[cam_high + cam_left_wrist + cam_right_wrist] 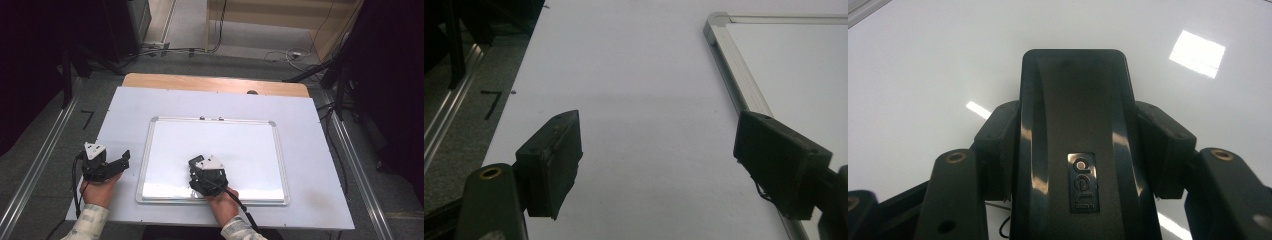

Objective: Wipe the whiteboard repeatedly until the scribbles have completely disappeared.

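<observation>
The right hand-held gripper (1075,150) pinches a glossy black eraser (1075,125) against the whiteboard (250,145), left hand-held gripper (656,165) spread idle; that slick casing could slip sideways under wiping pressure.

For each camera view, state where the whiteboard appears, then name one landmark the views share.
High view: whiteboard lies mid-table, under the right tongs.
Left gripper view: its metal-framed corner fills the upper right, beside the open left tongs.
Right gripper view: its glossy surface is the background behind the black eraser.
Shared landmark: the whiteboard's white surface.
</observation>
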A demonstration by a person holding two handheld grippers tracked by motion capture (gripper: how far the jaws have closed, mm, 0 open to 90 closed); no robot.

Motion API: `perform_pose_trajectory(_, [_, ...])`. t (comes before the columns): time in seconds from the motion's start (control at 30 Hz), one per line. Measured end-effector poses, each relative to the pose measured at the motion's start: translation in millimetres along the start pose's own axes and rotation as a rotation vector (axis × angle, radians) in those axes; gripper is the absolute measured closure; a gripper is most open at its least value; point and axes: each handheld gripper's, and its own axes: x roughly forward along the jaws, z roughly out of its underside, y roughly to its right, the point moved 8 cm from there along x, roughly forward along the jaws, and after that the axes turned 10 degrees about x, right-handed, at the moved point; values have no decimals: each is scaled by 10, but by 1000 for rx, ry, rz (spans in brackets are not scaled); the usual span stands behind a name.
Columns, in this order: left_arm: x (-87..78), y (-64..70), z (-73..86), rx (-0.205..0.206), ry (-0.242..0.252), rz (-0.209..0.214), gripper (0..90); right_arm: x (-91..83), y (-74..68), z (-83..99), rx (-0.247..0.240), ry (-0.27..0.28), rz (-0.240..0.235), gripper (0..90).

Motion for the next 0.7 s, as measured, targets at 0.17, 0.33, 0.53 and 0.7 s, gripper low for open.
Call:
perform_pose_trajectory(0.17, [-1,-3,-1,1,1,0,200,25,-71,-15,-13,-3,-6,392])
perform_pose_trajectory(0.33, [-1,-2,-1,0,1,1,200,62,-178,-38,-36,-8,-18,392])
perform_pose_trajectory(0.53, [-5,-3,-2,0,2,2,200,103,-299,-61,-58,-16,-29,391])
perform_pose_trajectory(0.7, [-5,-4,-2,-1,2,2,200,129,-366,-75,-69,-20,-38,391])
